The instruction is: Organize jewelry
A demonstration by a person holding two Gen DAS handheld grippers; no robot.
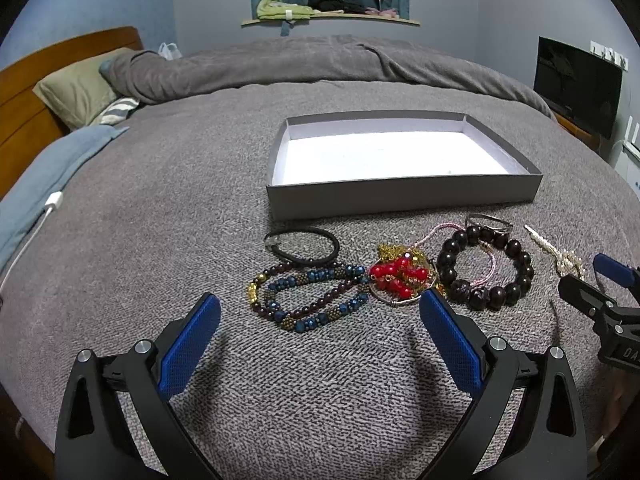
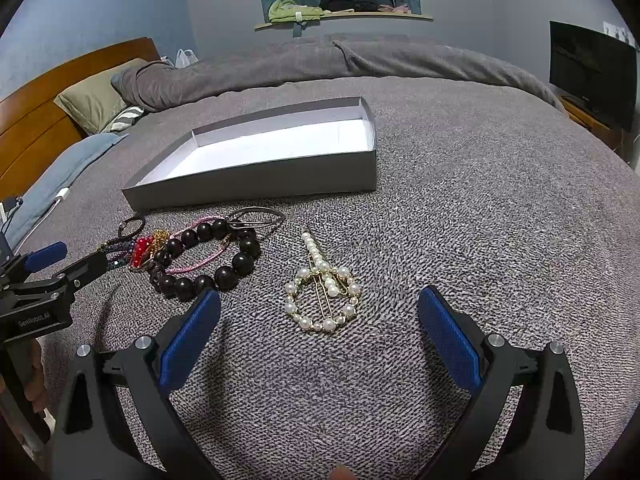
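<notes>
A shallow grey box (image 1: 404, 191) (image 2: 256, 180) with a white inside lies empty on the grey bedspread. In front of it lies a row of jewelry: a black hair tie (image 1: 304, 245), blue and purple beaded bracelets (image 1: 308, 296), a red bead piece with gold chain (image 1: 396, 274), a dark round-bead bracelet (image 1: 486, 268) (image 2: 208, 260), a pink cord (image 1: 436, 232), a metal bangle (image 2: 258, 216) and pearl hair clips (image 2: 322, 292) (image 1: 560, 252). My left gripper (image 1: 320, 308) is open just short of the beaded bracelets. My right gripper (image 2: 320, 304) is open around the pearl clips, holding nothing.
A rumpled grey duvet (image 1: 320, 64) and pillows (image 1: 76, 92) lie at the far side of the bed, against a wooden headboard (image 1: 24, 112). A blue cloth with a white charger cable (image 1: 48, 208) is at left. A dark screen (image 2: 592, 72) stands at right.
</notes>
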